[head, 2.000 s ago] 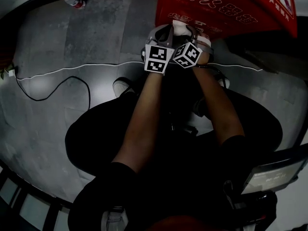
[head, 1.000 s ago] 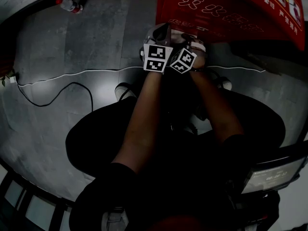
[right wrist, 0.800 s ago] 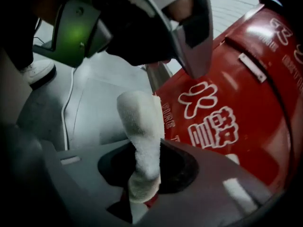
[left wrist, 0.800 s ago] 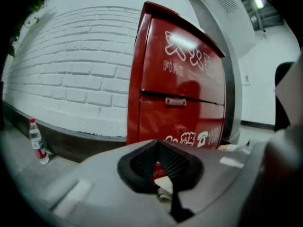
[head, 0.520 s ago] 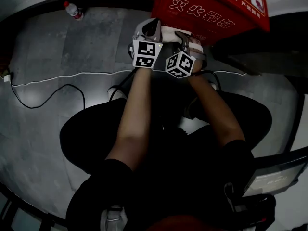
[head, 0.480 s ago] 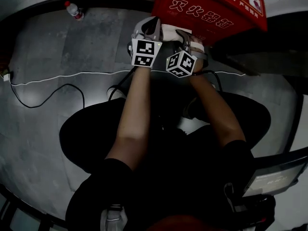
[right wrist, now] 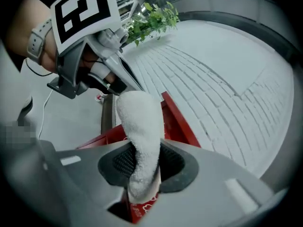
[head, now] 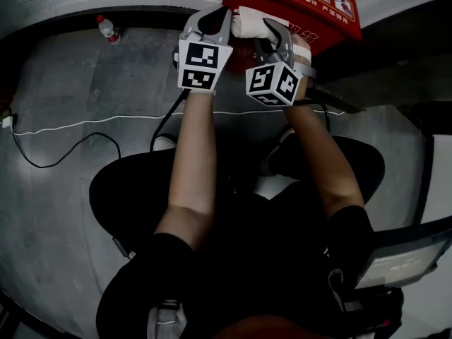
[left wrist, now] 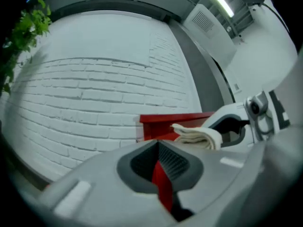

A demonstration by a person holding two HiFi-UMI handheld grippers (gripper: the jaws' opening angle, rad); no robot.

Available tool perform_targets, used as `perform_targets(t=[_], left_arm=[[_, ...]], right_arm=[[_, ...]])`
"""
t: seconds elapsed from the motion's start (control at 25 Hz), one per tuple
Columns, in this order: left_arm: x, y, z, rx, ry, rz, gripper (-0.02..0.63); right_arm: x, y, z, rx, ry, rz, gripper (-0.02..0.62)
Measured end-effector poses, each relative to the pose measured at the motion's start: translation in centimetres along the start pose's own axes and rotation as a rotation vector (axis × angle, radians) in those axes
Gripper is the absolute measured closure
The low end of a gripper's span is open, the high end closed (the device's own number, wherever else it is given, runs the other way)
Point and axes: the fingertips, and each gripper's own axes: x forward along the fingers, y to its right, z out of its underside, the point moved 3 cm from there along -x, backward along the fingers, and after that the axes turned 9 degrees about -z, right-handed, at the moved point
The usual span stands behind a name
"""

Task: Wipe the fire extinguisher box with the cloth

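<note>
The red fire extinguisher box (head: 311, 9) stands against the white brick wall at the top of the head view. A folded white cloth (head: 251, 23) lies against the box's front and is pinched in my right gripper (head: 272, 37). In the right gripper view the cloth (right wrist: 139, 122) rises out of the shut jaws of that gripper (right wrist: 142, 167), with the box (right wrist: 177, 122) behind it. My left gripper (head: 212, 21) is just left of the cloth. In its own view the left gripper (left wrist: 161, 162) has its jaws nearly together and holds nothing. Only a thin slit between them shows the red box (left wrist: 161, 124).
A water bottle (head: 107, 28) lies on the grey floor at the back left. A white cable (head: 85, 122) and a black cable (head: 166, 119) run across the floor. A green plant (right wrist: 151, 18) stands by the brick wall (left wrist: 94, 89). The person's legs fill the middle of the head view.
Both grippers have moved up and away from the person with the cloth, from the box's lower front edge to higher on its front. The two have stayed side by side.
</note>
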Motion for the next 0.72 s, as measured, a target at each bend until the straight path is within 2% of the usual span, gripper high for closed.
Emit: perform_targets(t=[0.16,0.4,0.56,0.72], left_arm=[[-1.1,-2.4,-2.3,-0.011,0.033,-0.031,0.604],[-1.1,-3.2,-1.7,-0.026,0.033,-0.048,0.604],[0.1,-2.9,-0.2,-0.045,0.019,-0.048,0.604],[-0.3,-3.6,1.1,-0.064,0.008,-0.043,0.604]], right_arm=[[0.7,2.4,-1.7,0.002,0.001,0.031,0.491],[3.7,3.4,-3.3,0.014,-0.015,0.043,0.489],[5.4,3.3,-2.5,0.007,-0.023,0.045,0.489],[6.1,0.5,-2.7,-0.029,-0.052,-0.006,0.491]])
